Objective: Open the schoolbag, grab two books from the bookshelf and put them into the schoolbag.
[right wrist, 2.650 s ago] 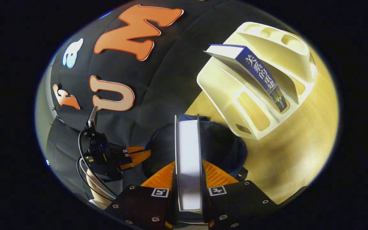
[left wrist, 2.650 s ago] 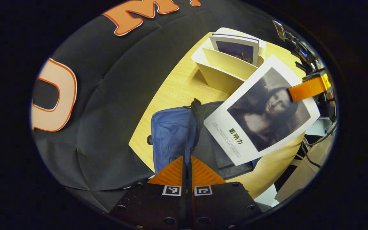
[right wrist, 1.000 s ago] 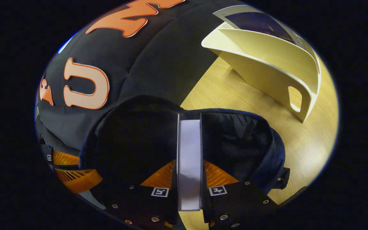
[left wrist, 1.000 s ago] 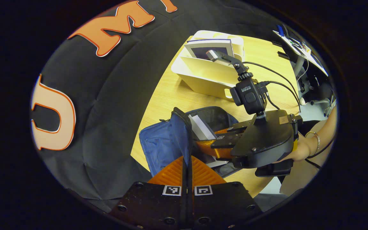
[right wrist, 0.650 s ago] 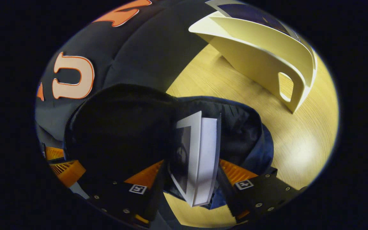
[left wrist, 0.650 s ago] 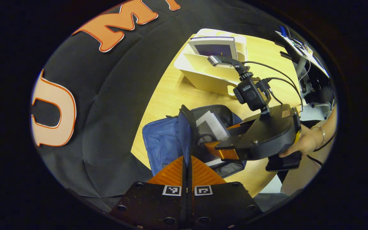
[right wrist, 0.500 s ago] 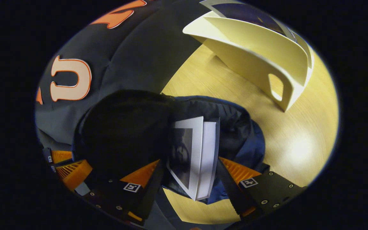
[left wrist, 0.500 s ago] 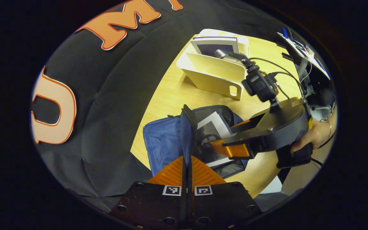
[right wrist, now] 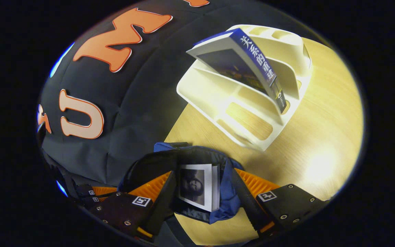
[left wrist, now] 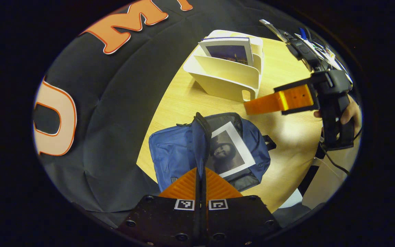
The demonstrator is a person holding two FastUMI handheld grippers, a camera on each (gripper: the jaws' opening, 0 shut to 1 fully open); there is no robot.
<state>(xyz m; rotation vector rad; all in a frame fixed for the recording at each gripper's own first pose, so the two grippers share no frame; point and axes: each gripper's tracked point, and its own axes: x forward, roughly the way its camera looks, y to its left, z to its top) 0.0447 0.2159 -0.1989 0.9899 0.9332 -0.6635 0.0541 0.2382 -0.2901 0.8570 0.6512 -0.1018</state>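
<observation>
Counting one book (left wrist: pixel 231 150) bagged, one book (left wrist: pixel 230 51) shelved

In my left gripper view the schoolbag (left wrist: pixel 180 154) sits at lower centre with one book (left wrist: pixel 231 150) in its mouth, the bookshelf (left wrist: pixel 225 77) above it holding another book (left wrist: pixel 227 51), my right gripper (left wrist: pixel 269 103) at upper right.

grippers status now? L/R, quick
Left gripper: shut on the schoolbag flap, holding it up.
Right gripper: open, holding nothing; portrait book lies in the schoolbag.
</observation>
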